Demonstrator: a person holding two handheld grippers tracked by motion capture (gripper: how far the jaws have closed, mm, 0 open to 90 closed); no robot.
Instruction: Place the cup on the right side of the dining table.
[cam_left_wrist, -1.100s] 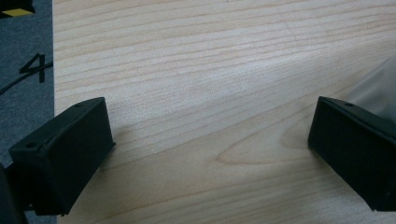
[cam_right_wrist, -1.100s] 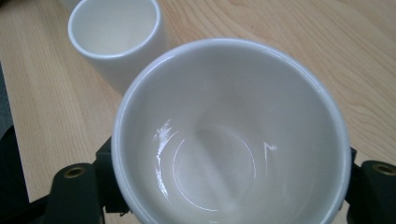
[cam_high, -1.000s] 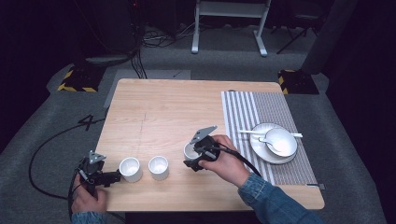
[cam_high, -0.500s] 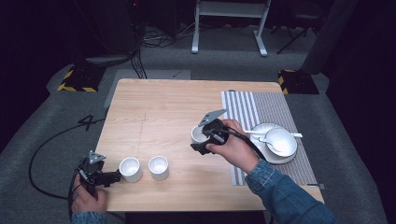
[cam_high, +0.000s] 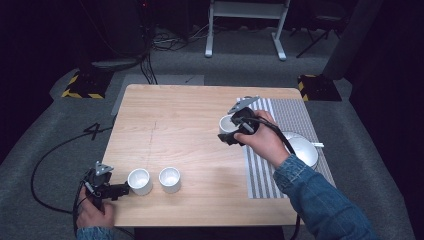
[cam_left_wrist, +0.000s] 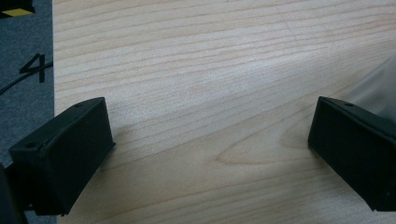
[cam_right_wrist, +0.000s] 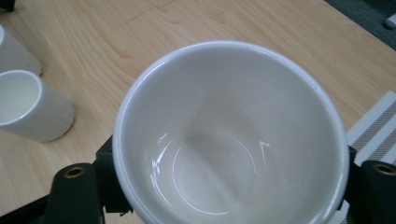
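Above the tabletop (cam_high: 190, 125), a cup (cam_right_wrist: 231, 135) is clamped by the right gripper (cam_high: 231, 131); left gripper (cam_left_wrist: 210, 149) is held wide open.

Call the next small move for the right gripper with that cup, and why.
Probably carry on toward the striped mat and lower the cup there. The right gripper is shut on the white cup, held at the mat's edge, where a bowl already sits. The left gripper rests open by the two other cups.
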